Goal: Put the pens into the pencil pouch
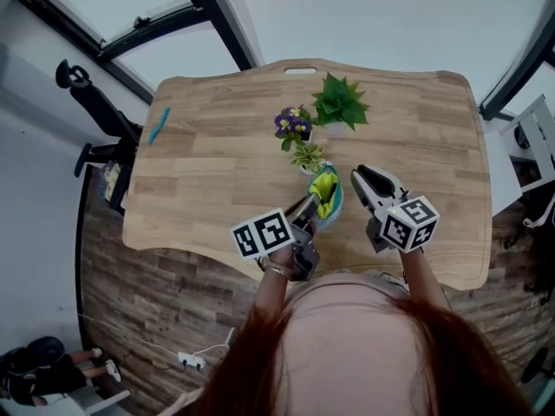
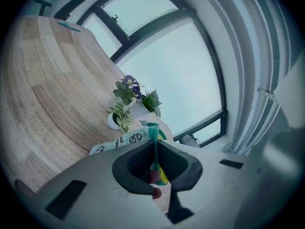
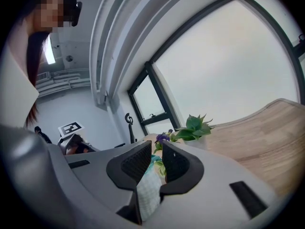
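The wooden table [image 1: 217, 189] carries the pencil pouch [image 1: 333, 210] near its front edge, long axis running away from the person, mouth gaping upward. The left gripper [image 1: 310, 204], tilted downward, is clamped on the zip edge. The right gripper [image 1: 360, 178] points forward, jaws partly apart, with pouch cloth loose between them. A teal pen [image 1: 158, 126] lies diagonally far left, well apart.

The pencil pouch [image 1: 327, 196], white with printed doodles and a teal zip, yellow-green showing inside, is held open-mouthed near the tabletop's [image 1: 217, 172] front, its zip edge clamped in the left gripper [image 1: 310, 204]. One teal pen [image 1: 159, 125] is seen lying well apart by the far left edge
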Motion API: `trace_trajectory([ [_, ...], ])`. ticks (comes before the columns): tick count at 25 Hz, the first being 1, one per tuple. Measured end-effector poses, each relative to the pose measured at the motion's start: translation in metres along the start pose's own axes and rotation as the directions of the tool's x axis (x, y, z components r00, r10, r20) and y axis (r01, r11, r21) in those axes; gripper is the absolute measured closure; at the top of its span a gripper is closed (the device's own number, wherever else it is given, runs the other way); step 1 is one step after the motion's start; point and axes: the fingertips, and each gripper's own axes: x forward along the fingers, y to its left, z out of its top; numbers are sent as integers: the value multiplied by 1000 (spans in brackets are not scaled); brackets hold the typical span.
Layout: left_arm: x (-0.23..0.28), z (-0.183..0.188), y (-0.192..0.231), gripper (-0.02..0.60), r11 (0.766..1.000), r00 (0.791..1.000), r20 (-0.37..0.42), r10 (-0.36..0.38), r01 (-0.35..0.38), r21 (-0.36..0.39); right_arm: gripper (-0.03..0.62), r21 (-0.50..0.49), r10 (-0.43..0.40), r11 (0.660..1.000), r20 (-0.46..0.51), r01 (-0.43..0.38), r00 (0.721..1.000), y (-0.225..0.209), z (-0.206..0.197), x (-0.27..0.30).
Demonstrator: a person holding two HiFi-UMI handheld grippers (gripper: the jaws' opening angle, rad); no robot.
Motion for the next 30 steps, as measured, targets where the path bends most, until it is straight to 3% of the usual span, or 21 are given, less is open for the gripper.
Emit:
trace_trajectory([
  [6,-11,-1,3,567,999,1000,21,15,-16,28,542,-21,11,1000,-12,-11,1000,11,-5,-3],
  [10,-19,0,0,490,999,1000,28,4,-5,47,542,-33,15,999,-14,-16,1000,20,-7,-8],
  [13,-27,4,2,479,997,998,54,21,-25,72,542,-35,14,999,-13,-15,1000,25,-9,-12],
  [22,-49,-1,-5,481,989,997,82,5,-17,144,542,-59,-18,998,5,18,1000,36,-10,-26],
  [30,-70,-13,-10,547,965,994,108,13,-41,259,565,-56,-85,995,33,86,996,45,-11,-53],
])
